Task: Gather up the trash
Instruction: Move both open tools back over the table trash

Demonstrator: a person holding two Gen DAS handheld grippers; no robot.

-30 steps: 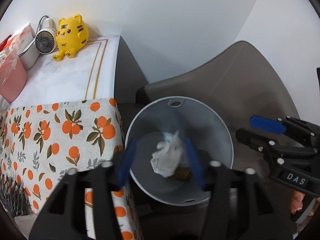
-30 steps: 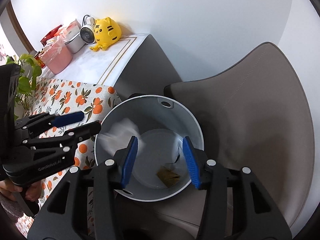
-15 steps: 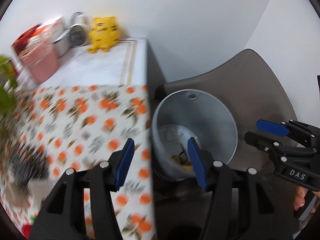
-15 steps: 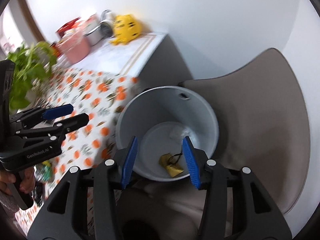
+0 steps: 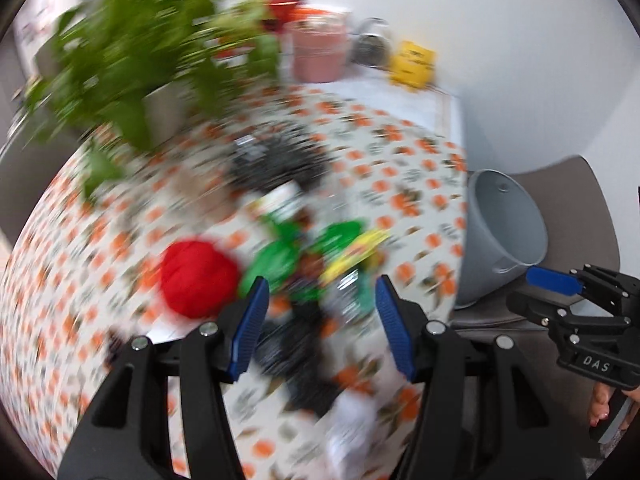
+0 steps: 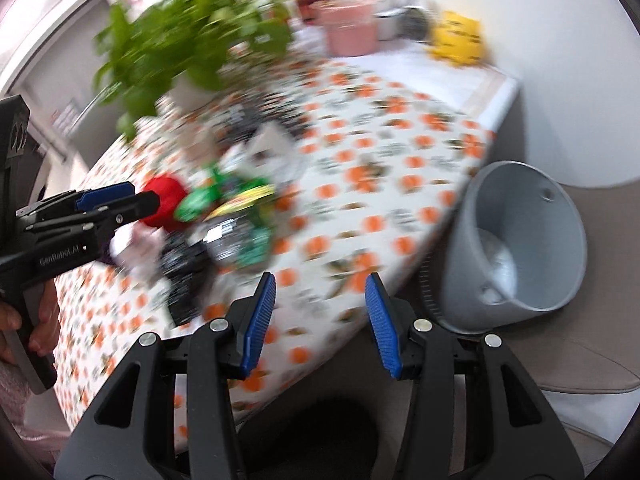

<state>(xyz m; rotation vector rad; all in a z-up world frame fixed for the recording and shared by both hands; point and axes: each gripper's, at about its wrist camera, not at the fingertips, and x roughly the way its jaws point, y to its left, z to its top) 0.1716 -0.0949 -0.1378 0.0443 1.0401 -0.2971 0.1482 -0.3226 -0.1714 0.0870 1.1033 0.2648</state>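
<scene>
Reaching for the trash pile (image 5: pixel 316 248) on the table (image 5: pixel 416 168), we keep both grippers – left gripper (image 5: pixel 318 326), right gripper (image 6: pixel 318 320) – spread and empty, choosing one piece for the bin (image 6: pixel 516 248).

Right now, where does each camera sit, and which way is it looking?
Left wrist: rides the left hand-held gripper, looking down at blurred trash on the orange-print tablecloth; own open fingers show.
Right wrist: rides the right hand-held gripper, facing the table edge; own open fingers show.
Shared: the grey bin, plant, each other's gripper.
</scene>
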